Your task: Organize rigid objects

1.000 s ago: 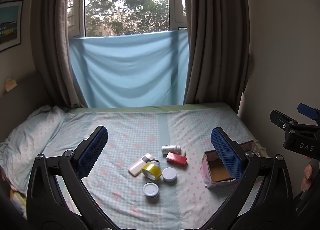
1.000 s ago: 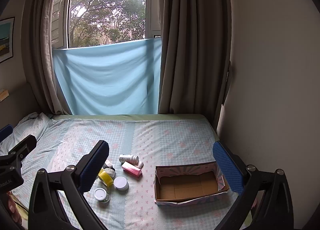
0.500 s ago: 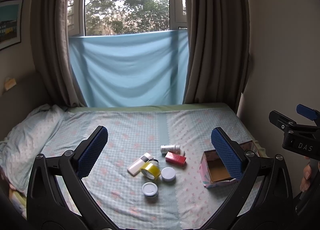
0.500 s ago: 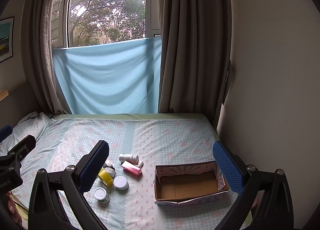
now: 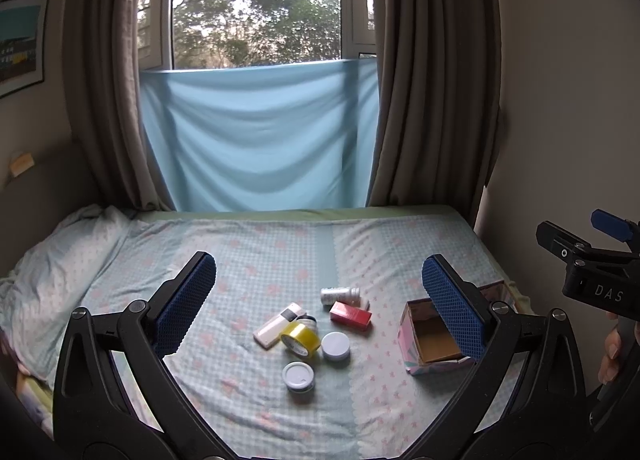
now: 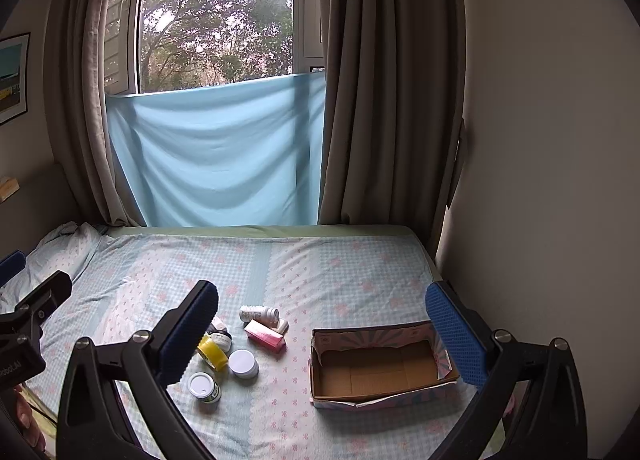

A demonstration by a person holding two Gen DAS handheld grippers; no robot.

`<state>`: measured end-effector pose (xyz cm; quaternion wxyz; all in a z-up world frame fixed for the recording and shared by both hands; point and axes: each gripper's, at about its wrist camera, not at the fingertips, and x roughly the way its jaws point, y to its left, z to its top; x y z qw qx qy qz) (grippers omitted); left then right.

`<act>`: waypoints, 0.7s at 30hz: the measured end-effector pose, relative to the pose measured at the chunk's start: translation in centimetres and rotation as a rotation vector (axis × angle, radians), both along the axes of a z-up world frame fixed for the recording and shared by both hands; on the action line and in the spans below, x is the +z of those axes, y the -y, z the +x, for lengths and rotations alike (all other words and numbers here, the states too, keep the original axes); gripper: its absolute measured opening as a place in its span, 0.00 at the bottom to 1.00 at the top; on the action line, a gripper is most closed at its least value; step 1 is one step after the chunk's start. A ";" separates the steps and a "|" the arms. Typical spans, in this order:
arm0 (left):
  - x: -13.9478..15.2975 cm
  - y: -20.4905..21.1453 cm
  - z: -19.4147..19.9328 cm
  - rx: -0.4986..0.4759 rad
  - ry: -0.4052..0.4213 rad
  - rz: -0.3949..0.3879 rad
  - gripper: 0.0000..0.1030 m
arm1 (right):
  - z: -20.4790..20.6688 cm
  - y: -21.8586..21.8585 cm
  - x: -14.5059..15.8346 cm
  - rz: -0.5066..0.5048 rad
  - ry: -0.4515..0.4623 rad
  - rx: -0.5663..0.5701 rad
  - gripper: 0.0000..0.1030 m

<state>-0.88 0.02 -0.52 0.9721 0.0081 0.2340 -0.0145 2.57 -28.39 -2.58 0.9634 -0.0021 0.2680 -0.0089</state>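
**Both grippers hang wide open above a bed strewn with small containers**

At the far left of the bed [image 5: 248, 260], a rumpled pillow [image 5: 60, 260] lies against the headboard. The left gripper [image 5: 316, 300] hovers over the checked sheet with its blue-padded fingers [image 5: 186, 300] spread wide, gripping nothing.

Between those fingers, well beyond them, a cluster of small items sits on the sheet. Leftmost is a white flat bottle [image 5: 278, 325] lying on its side, touching a yellow tape roll [image 5: 301, 339] that stands tilted on edge. Just behind the roll is a small dark-lidded jar [image 5: 307, 319], partly hidden. In front of the roll stands a white-lidded jar [image 5: 298, 377], slightly apart from the rest. To the right of the roll stands a second, pale-capped jar [image 5: 336, 345]. Behind it a red box [image 5: 351, 315] lies flat, and behind that a white pill bottle [image 5: 340, 295] lies on its side.

Right of the cluster, clear of it, is an open cardboard box [image 6: 380, 368] with a patterned outside; its inside shows only bare cardboard.

The right gripper [image 6: 322, 330] also hovers over the bed, its fingers [image 6: 456, 334] fully parted and holding nothing; the box lies between them in its view. In the left wrist view its black body shows at the right edge, with a person's hand [image 5: 610, 352] on the handle.
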 end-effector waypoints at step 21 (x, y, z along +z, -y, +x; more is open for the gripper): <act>-5.4 -0.8 1.3 -0.009 -0.127 -0.004 0.99 | 2.2 1.4 -4.3 0.066 -0.082 0.145 1.00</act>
